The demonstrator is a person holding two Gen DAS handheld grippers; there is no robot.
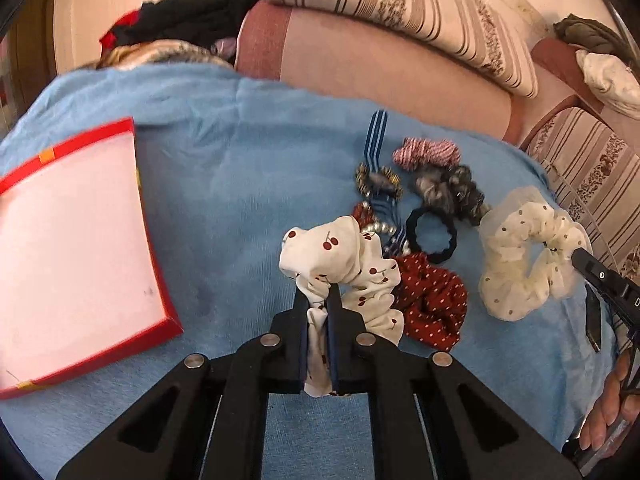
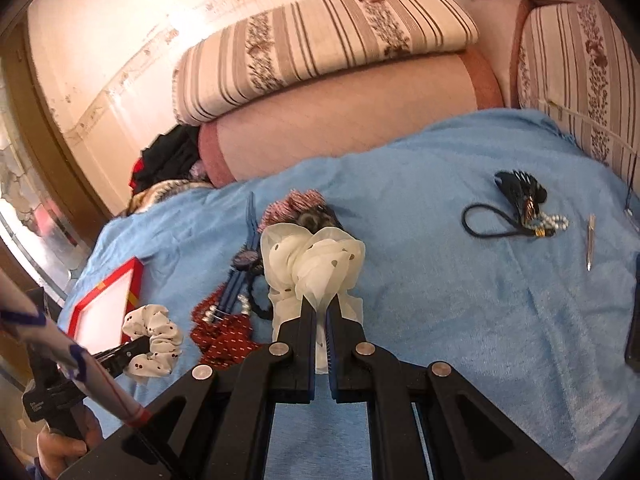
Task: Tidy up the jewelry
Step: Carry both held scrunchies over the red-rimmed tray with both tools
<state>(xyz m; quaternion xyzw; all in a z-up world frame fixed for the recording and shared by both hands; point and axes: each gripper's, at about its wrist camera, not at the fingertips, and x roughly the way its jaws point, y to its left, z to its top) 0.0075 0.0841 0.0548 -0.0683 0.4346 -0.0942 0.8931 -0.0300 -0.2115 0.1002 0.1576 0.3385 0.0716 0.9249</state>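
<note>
My left gripper point(image 1: 318, 292) is shut on a white cherry-print scrunchie point(image 1: 340, 264), which also shows in the right wrist view point(image 2: 154, 344). My right gripper point(image 2: 320, 302) is shut on a cream sheer dotted scrunchie point(image 2: 312, 260), seen at the right in the left wrist view point(image 1: 524, 264). Between them lies a pile: a red dotted scrunchie point(image 1: 432, 300), a black hair tie point(image 1: 432, 236), a grey scrunchie point(image 1: 448, 192), a pink striped scrunchie point(image 1: 426, 152) and a blue striped ribbon point(image 1: 374, 136). A red box with a white inside point(image 1: 72, 256) lies to the left on the blue cloth.
A blue blanket point(image 2: 460, 300) covers the bed. On its right lie a black cord with tassel and beads point(image 2: 516, 212) and a metal pin point(image 2: 590, 242). Striped cushions point(image 2: 320, 44) and a pink bolster point(image 2: 352, 120) stand behind. Dark clothes point(image 1: 184, 20) lie at the back left.
</note>
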